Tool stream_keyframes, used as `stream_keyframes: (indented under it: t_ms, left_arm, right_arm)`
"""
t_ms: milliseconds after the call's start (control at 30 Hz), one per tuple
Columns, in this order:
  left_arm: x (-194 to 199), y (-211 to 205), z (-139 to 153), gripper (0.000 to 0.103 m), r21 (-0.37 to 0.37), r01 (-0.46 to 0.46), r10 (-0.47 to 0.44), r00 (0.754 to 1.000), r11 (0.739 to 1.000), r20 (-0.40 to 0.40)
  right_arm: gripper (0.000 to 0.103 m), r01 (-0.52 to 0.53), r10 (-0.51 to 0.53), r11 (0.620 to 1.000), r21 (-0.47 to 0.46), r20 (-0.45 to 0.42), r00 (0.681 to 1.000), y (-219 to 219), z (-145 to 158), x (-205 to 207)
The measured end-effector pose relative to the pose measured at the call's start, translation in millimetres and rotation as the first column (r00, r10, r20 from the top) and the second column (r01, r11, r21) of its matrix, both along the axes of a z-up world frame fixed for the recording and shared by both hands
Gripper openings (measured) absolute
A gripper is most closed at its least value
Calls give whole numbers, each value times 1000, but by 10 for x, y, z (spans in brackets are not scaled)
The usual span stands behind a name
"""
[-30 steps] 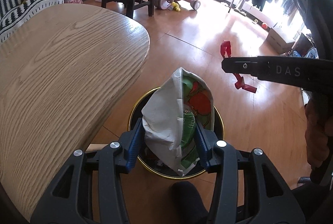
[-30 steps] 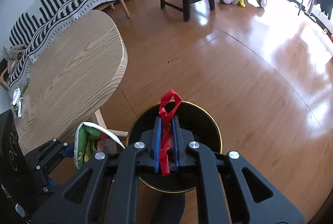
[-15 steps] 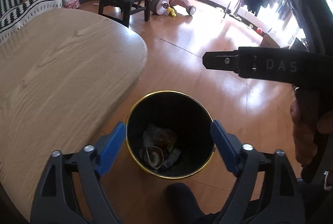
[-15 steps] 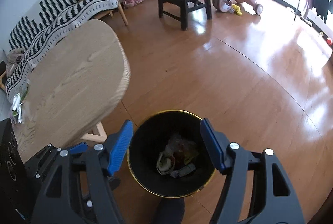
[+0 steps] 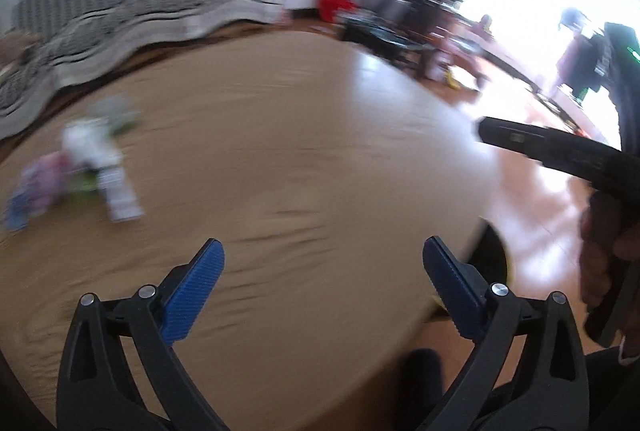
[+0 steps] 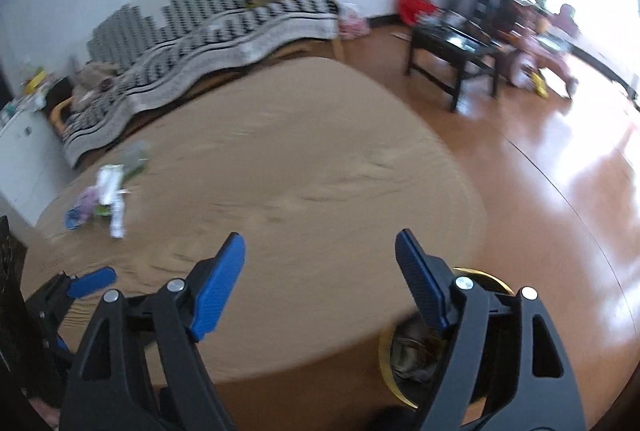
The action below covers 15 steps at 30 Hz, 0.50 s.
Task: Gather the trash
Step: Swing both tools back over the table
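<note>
A second ago each gripper held a piece of trash over the black, gold-rimmed bin; half a second ago both pieces lay inside it. Now both views have swung away from the bin and up over the wooden surface [image 6: 320, 159], and the frames are smeared with motion. That reads as one drop finished and the next pickup about to begin.

The left gripper [image 5: 323, 271] has nothing between its blue pads, and its jaws are opening, already very wide, over bare wood at the bottom of its frame. The right gripper [image 6: 320, 265] is likewise empty and its jaws are opening, a little less wide. The left gripper also shows at the lower left of the right wrist view, and the right gripper at the right edge of the left wrist view.

The remaining trash [image 6: 105, 197], a blurred cluster of white, pink, green and blue wrappers, lies on the surface at the middle left of both views, well apart from both grippers. The bin [image 6: 386, 359] peeks out under the surface's edge at the lower right of the right wrist view.
</note>
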<state>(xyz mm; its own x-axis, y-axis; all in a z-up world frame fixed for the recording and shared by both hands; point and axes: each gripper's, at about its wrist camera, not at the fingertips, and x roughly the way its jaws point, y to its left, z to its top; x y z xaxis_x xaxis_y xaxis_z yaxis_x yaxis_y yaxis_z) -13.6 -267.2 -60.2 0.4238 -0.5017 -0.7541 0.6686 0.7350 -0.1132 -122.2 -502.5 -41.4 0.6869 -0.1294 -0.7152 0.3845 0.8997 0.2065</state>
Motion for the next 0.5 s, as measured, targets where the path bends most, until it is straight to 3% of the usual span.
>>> stream_keyframes:
  t_ms: [133,267,367,500]
  left_arm:
    - [355,813,84,97,4,-165,165,986,986,21]
    - [684,1563,127,97,15,-323,322,946,946,50]
    - [884,1973,114,97,19,-399,398,916,917,54]
    - [1073,2279,42,97,23,-441,440,897,897,42]
  right_arm:
    - [75,-102,103,995,-10,14,995,603,66,436]
    - [75,-199,199,980,-20,1,980,1211,29,862]
    - [75,-252,252,968,-19,-6,968,1585,-27,1145]
    - [75,-315,315,949,2,-4,949,1970,-75,1538]
